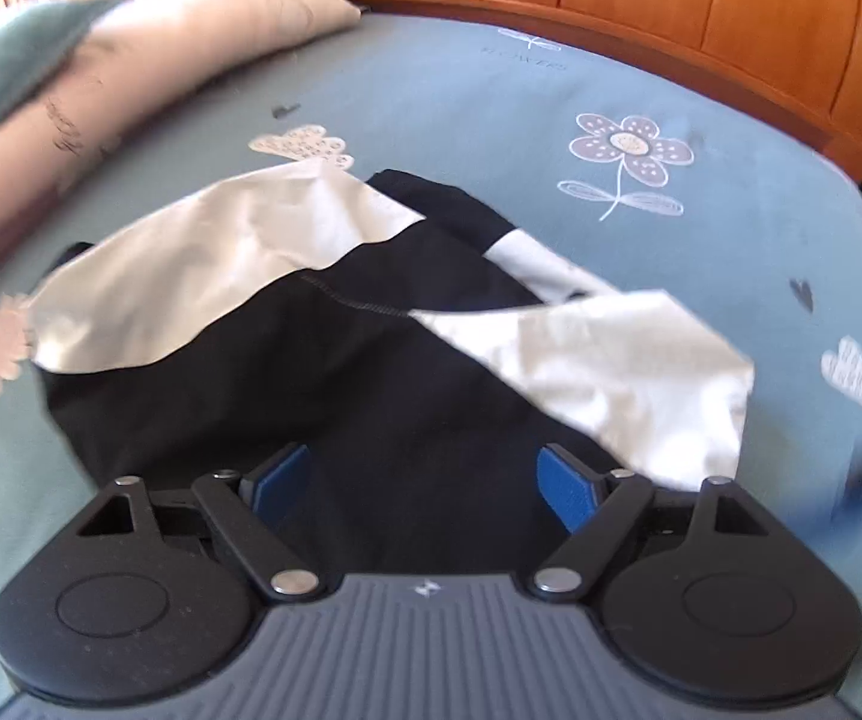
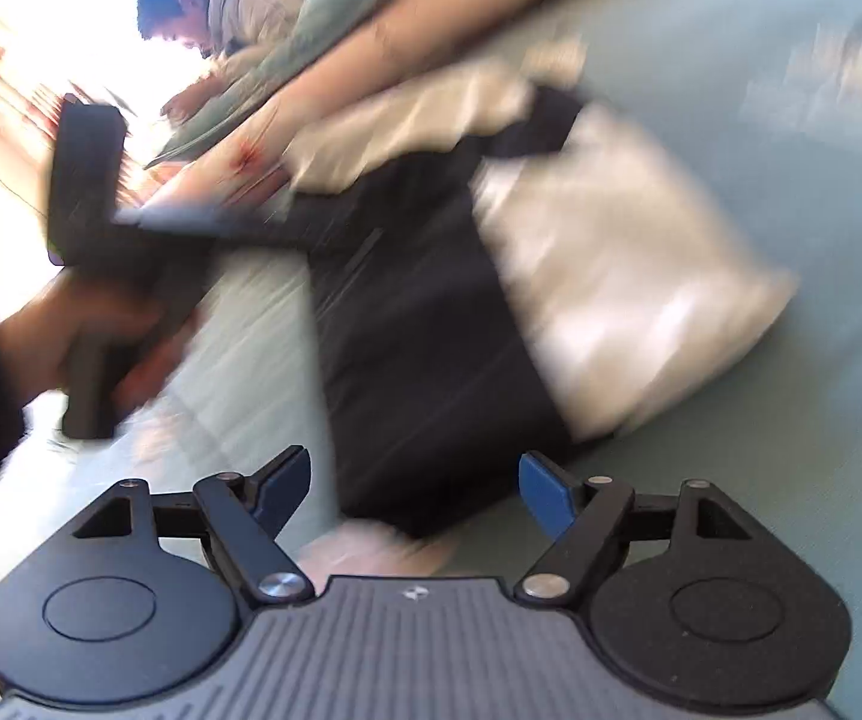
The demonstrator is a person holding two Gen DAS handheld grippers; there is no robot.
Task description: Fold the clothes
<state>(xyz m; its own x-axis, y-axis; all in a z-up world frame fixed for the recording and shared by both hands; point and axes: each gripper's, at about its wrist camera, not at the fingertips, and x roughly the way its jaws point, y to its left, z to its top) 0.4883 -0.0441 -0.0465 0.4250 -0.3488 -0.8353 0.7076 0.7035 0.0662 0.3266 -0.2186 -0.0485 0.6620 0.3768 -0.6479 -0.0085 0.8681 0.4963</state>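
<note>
1. The shirt (image 1: 323, 348), black body with white sleeves, lies on the bed (image 1: 491, 96) at the centre of my left view, both sleeves already crossed inward over the chest. Collar end points to 12 o'clock, hem end toward me at 6.
2. My left hand-held gripper (image 1: 425, 480) hangs over the black hem area, jaws well apart, nothing between the blue pads (image 1: 569, 486). Cloth lies below them, not pinched.
3. My right hand-held gripper (image 2: 416, 480) is likewise spread wide and empty, over the shirt's near edge. This view is badly smeared, so fine detail is lost.
4. In the right view, my left hand (image 2: 59, 336) shows at 9 o'clock gripping its tool's handle.
5. Handling, my guess: thin, light, limp fabric. It will sag and slide on the sheet, and the loose sleeves may flop open if jerked.
6. Where to hold: the two hem corners at 5 and 7 o'clock, pinching all layers, then carry them toward the collar.
7. A pink pillow (image 1: 149, 60) sits at 10 o'clock, clear of the shirt.
</note>
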